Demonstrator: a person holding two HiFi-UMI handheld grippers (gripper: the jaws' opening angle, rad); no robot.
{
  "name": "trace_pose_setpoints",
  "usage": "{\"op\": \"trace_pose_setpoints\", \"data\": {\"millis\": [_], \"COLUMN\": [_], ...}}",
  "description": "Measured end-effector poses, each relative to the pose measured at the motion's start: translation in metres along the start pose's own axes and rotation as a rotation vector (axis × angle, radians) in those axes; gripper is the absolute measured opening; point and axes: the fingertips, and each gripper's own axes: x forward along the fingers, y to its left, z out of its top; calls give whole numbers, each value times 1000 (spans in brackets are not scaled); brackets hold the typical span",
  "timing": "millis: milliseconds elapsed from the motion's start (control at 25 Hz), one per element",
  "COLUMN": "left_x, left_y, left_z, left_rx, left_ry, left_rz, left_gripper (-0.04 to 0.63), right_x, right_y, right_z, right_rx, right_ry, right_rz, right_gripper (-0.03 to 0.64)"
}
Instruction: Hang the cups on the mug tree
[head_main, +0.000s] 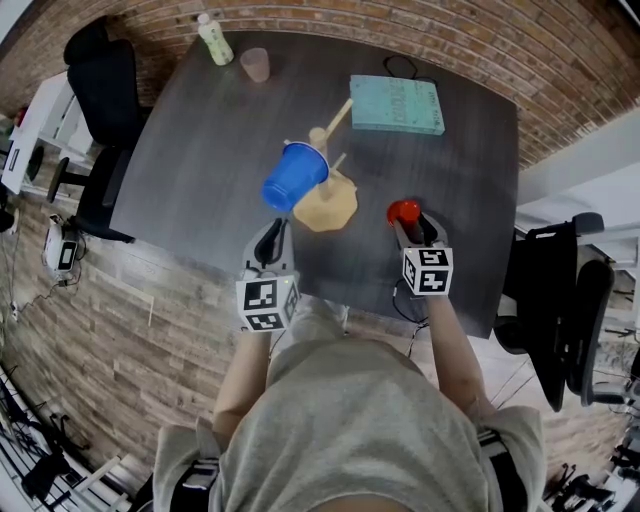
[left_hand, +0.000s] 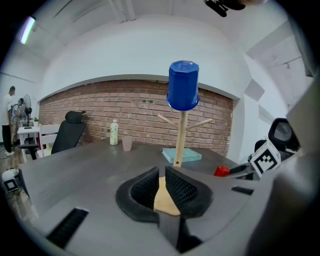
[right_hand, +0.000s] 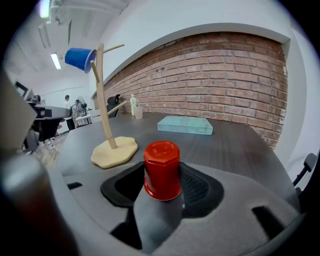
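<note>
The wooden mug tree (head_main: 325, 205) stands mid-table with a blue cup (head_main: 296, 178) hung upside down on its top. My left gripper (head_main: 272, 232) is at the tan base's near edge; in the left gripper view its jaws (left_hand: 162, 177) are shut on that base edge (left_hand: 164, 199), under the blue cup (left_hand: 183, 86). A red cup (head_main: 403, 211) stands upside down on the table to the right. In the right gripper view this cup (right_hand: 162, 167) sits between the wide jaws of my right gripper (right_hand: 162, 181), pads close beside it, with no squeeze visible.
On the dark table (head_main: 200, 170), a teal book (head_main: 397, 105) lies at the back right, with a pale bottle (head_main: 214, 40) and a pinkish cup (head_main: 255, 65) at the back left. Black office chairs (head_main: 100, 130) stand off both sides.
</note>
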Motion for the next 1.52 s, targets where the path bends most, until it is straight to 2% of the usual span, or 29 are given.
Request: {"op": "trace_pose_setpoints", "data": {"millis": [200, 520, 800, 1200, 1520], "left_x": [-3, -10, -14, -14, -13], "left_y": [0, -4, -4, 7, 15], "left_z": [4, 11, 17, 22, 22], "left_rx": [-3, -7, 0, 3, 4], "left_ry": [-12, -38, -48, -49, -46], "left_rz": [3, 0, -8, -4, -1], "left_gripper": [32, 20, 15, 15, 15], "right_x": [-13, -38, -36, -16, 1], "right_y": [5, 16, 28, 56, 73], "right_z": [18, 74, 117, 160, 173], "right_rx": [-7, -8, -15, -41, -46], "right_ry": [-35, -163, -242, -292, -302], "right_rz": [6, 31, 73, 151, 208], "right_gripper": [215, 215, 215, 215, 215]}}
